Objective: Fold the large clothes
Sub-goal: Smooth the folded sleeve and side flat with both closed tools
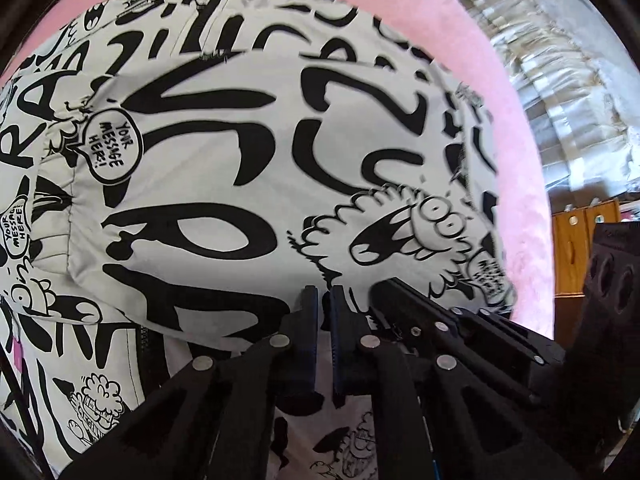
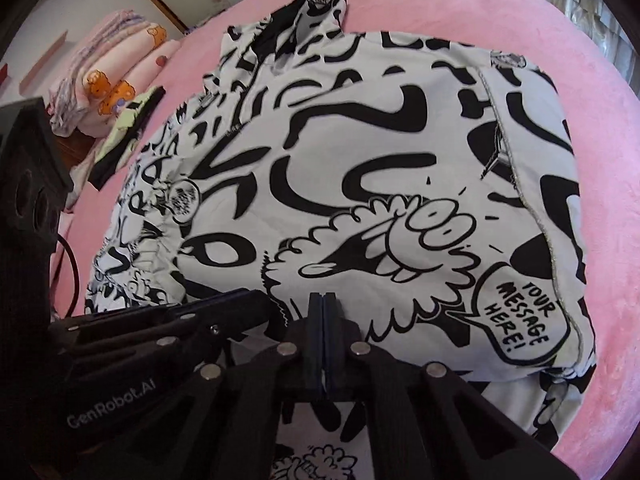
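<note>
A large white jacket (image 1: 240,160) (image 2: 360,160) with black graffiti and cartoon print lies spread and partly folded on a pink bed cover (image 2: 520,20). My left gripper (image 1: 325,292) points steeply down at the near edge of the folded top layer. It is shut, and a thin strip of white cloth shows between its pads. My right gripper (image 2: 324,296) sits just to the right on the same near edge. Its pads are pressed together, and I see no cloth between them. The two tools stand side by side; the other tool's black body (image 1: 460,320) (image 2: 160,320) shows in each view.
A stack of folded pink bedding with bear print (image 2: 112,72) and a green and black garment (image 2: 128,128) lie at the bed's far left. A black cable (image 2: 74,264) runs beside the jacket. A pale curtain (image 1: 560,80) and a wooden cabinet (image 1: 576,248) stand past the bed.
</note>
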Action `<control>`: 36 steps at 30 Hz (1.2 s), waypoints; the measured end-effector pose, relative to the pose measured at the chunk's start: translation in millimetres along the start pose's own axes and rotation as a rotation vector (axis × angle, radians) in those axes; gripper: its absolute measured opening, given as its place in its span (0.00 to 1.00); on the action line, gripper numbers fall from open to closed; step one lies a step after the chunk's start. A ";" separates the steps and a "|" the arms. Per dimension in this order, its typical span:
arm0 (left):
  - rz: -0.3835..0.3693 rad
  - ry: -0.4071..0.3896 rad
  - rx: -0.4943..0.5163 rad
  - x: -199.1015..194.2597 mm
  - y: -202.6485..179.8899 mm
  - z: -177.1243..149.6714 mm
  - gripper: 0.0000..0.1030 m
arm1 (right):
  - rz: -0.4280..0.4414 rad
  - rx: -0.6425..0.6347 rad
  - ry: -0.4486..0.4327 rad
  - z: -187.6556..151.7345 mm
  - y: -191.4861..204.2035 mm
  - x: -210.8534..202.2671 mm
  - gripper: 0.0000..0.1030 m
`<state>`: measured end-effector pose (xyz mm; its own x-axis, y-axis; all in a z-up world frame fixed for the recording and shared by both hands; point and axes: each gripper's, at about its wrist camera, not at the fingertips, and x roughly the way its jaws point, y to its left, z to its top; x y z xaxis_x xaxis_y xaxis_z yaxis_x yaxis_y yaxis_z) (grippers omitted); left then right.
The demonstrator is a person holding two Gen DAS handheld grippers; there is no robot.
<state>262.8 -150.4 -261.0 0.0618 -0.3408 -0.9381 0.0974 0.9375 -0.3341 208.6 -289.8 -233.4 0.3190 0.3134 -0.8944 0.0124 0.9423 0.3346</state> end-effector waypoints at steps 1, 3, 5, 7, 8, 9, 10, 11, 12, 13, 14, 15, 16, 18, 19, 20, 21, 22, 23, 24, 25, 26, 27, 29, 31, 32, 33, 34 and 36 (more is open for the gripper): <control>0.021 0.009 0.000 4.0 -0.2 0.2 0.04 | -0.004 0.003 0.012 -0.5 -2.3 2.6 0.00; 0.061 0.015 -0.014 8.8 2.1 0.3 0.03 | -0.026 0.006 0.039 -2.3 -7.5 7.5 0.00; 0.102 0.014 -0.030 9.2 6.4 -0.6 0.03 | -0.043 0.009 0.056 -3.4 -13.9 8.4 0.00; 0.146 0.007 -0.049 6.2 13.6 -2.4 0.03 | -0.053 0.025 0.058 -3.9 -22.8 4.5 0.00; 0.163 0.004 -0.063 4.3 18.2 -3.4 0.03 | -0.063 0.031 0.055 -4.2 -28.3 1.2 0.00; 0.164 0.000 -0.088 1.0 25.2 -4.3 0.03 | -0.074 0.034 0.057 -4.4 -32.8 -1.1 0.00; 0.155 -0.002 -0.111 -1.8 31.0 -5.2 0.03 | -0.084 0.036 0.058 -4.6 -37.3 -3.6 0.00; 0.136 -0.003 -0.131 -4.7 36.8 -6.1 0.02 | -0.095 0.040 0.059 -4.7 -41.7 -6.5 0.00; 0.136 -0.002 -0.145 -8.7 42.6 -6.4 0.02 | -0.109 0.045 0.061 -5.0 -47.1 -10.5 0.00; 0.151 -0.005 -0.148 -11.1 45.2 -6.7 0.02 | -0.118 0.046 0.061 -5.0 -50.0 -12.9 0.00; 0.158 -0.007 -0.145 -13.6 47.4 -6.8 0.02 | -0.133 0.047 0.060 -5.3 -54.7 -17.2 0.00; 0.175 -0.013 -0.141 -17.5 51.1 -6.7 0.02 | -0.140 0.051 0.058 -5.5 -59.3 -21.1 0.00; 0.194 -0.026 -0.142 -21.6 54.7 -6.7 0.02 | -0.148 0.061 0.056 -5.5 -63.9 -24.6 0.00; 0.212 -0.038 -0.161 -28.8 65.2 -5.8 0.03 | -0.158 0.087 0.049 -4.6 -72.8 -31.5 0.00; 0.218 -0.039 -0.177 -31.2 70.0 -4.6 0.03 | -0.161 0.097 0.042 -4.4 -76.2 -34.9 0.00; 0.226 -0.043 -0.199 -34.1 77.2 -3.9 0.03 | -0.167 0.106 0.038 -4.3 -79.3 -38.3 0.00; 0.231 -0.051 -0.222 -37.3 85.1 -4.0 0.03 | -0.171 0.115 0.036 -4.2 -82.3 -41.3 0.00; 0.231 -0.056 -0.242 -40.0 91.5 -3.7 0.03 | -0.173 0.118 0.037 -4.2 -83.8 -43.1 0.00; 0.232 -0.062 -0.268 -42.5 98.8 -3.0 0.03 | -0.176 0.118 0.039 -4.0 -84.6 -44.3 0.00; 0.233 -0.068 -0.282 -44.9 103.5 -3.2 0.03 | -0.178 0.120 0.039 -3.6 -85.3 -45.9 0.00; 0.234 -0.075 -0.294 -46.8 107.0 -2.7 0.03 | -0.179 0.124 0.036 -2.7 -85.1 -47.0 0.00; 0.238 -0.081 -0.300 -48.4 110.0 -2.1 0.03 | -0.183 0.127 0.034 -2.2 -84.6 -48.2 0.00; 0.242 -0.084 -0.302 -49.9 112.8 -1.7 0.03 | -0.187 0.130 0.030 -1.9 -84.8 -50.1 0.00; 0.252 -0.088 -0.300 -50.0 117.7 -4.2 0.03 | -0.190 0.144 0.025 -1.3 -85.8 -52.8 0.00; 0.261 -0.084 -0.291 -48.9 118.4 -4.6 0.03 | -0.188 0.155 0.029 -1.2 -89.1 -52.8 0.00; 0.265 -0.081 -0.287 -47.1 118.4 -4.0 0.03 | -0.190 0.153 0.031 -1.6 -90.0 -52.8 0.00; 0.270 -0.080 -0.282 -45.7 115.8 -3.5 0.03 | -0.192 0.149 0.030 -1.8 -91.0 -53.4 0.00; 0.277 -0.078 -0.275 -44.5 115.6 -3.1 0.03 | -0.190 0.149 0.031 -2.0 -91.3 -53.2 0.00; 0.285 -0.071 -0.270 -38.0 116.3 1.2 0.03 | -0.187 0.149 0.036 -2.4 -93.3 -51.2 0.00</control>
<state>272.9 -28.5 -264.1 0.1181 -0.0597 -0.9912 -0.1975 0.9768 -0.0824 188.8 -393.5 -219.5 0.2644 0.1418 -0.9539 0.2083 0.9574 0.2001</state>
